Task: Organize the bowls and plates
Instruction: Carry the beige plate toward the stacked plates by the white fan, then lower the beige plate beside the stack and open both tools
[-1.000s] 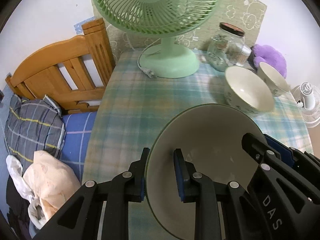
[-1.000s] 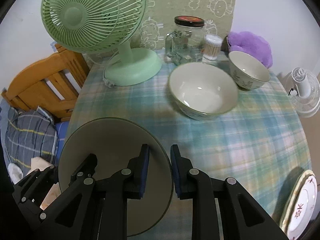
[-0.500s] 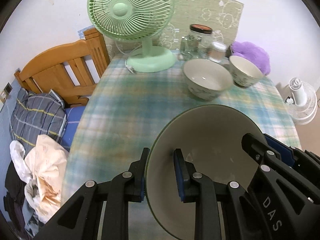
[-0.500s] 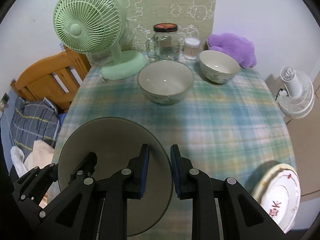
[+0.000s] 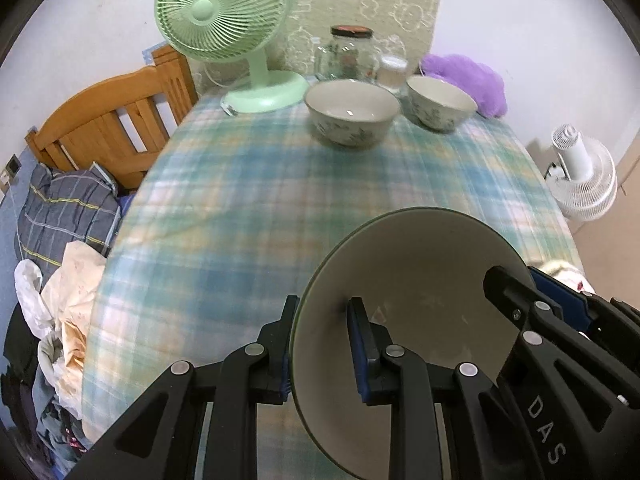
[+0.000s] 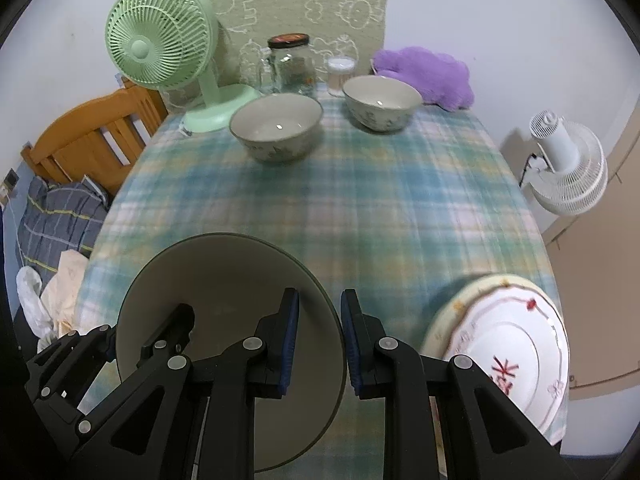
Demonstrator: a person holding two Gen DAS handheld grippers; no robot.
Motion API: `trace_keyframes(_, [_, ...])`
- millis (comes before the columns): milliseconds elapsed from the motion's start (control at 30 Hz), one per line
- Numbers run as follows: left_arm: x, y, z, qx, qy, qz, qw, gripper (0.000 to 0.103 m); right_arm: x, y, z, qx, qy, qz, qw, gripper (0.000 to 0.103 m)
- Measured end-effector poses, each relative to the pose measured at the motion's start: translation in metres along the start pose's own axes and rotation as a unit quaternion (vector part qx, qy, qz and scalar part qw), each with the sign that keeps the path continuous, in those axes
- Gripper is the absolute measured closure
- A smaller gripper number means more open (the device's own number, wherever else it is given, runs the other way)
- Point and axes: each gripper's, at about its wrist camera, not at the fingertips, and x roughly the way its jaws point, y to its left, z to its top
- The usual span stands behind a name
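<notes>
Grey-green plate [image 5: 420, 280], pinched at opposite rims by left gripper [image 5: 320, 348] and right gripper [image 6: 318, 340], is retreating from the far bowls [image 6: 276, 126] toward the near-right patterned plate [image 6: 516, 348], likely for stacking.

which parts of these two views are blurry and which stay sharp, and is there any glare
Left wrist view: the plaid tablecloth is motion-smeared, the held big bowl and left gripper sharp. Right wrist view: same smear on the cloth and the patterned plates, the right gripper crisp. Small glare dots sit inside both far bowls; fisheye bends the edges.
</notes>
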Motion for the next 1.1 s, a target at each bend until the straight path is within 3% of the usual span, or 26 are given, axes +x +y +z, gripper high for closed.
trace_keyframes(467, [0.023, -0.010, -0.032, 0.006, 0.038, -0.012, 0.9992, 0.081, 0.019, -0.016, -0.034, 0.006, 0.041, -0.007, 0.999, 0.078])
trace_keyframes(867, [0.038, -0.011, -0.038, -0.001, 0.028, 0.002, 0.9996, 0.078, 0.036, -0.014, -0.040, -0.011, 0.038, -0.003, 0.999, 0.078])
trace_keyframes(1000, [0.036, -0.011, -0.040, -0.011, 0.029, 0.009, 0.9995, 0.071, 0.035, -0.015, -0.039, -0.024, 0.030, 0.019, 0.999, 0.075])
trace_keyframes(1100, [0.023, -0.011, -0.042, -0.025, 0.012, 0.017, 0.9995, 0.057, 0.030, -0.014, -0.039, -0.039, 0.026, 0.038, 0.998, 0.070])
